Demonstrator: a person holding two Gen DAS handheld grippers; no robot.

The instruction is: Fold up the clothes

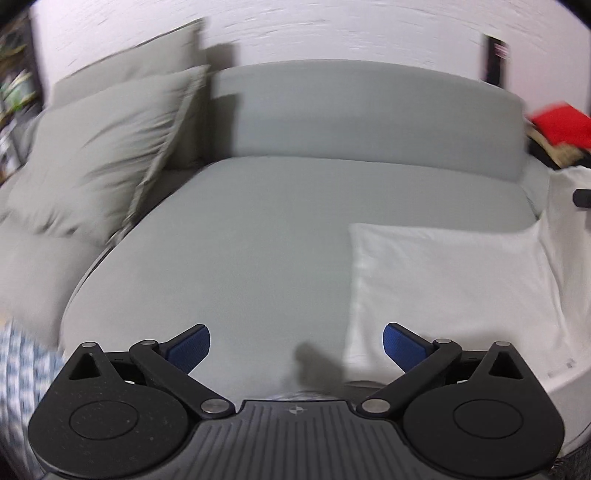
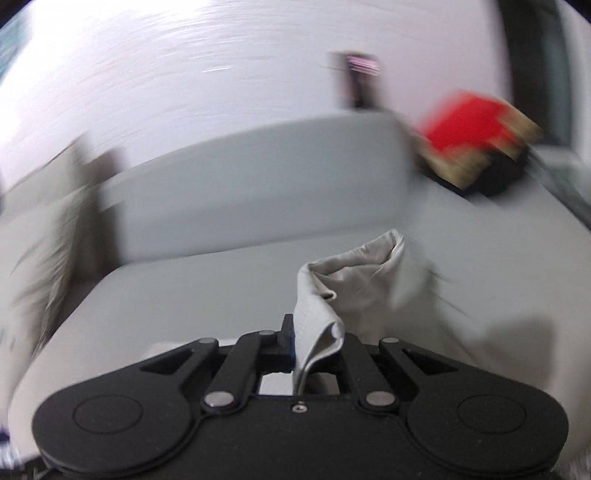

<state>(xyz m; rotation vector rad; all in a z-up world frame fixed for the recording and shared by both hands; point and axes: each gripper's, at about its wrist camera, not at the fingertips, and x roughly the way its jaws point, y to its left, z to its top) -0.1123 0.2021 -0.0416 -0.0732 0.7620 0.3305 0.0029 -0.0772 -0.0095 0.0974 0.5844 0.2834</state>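
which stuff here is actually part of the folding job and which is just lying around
Part of the job:
- white garment spread on the sofa seat
- right gripper, shut on a fold of it
- left gripper, open, holding nothing

Just lying about:
- beige pillows
- red item beside the sofa
- blue patterned cloth

Premises are presenting as a home living room: a grey sofa (image 1: 295, 236) is standing against a white wall (image 1: 332, 33), with loose beige cushions (image 1: 107, 147) leaning at its left end.
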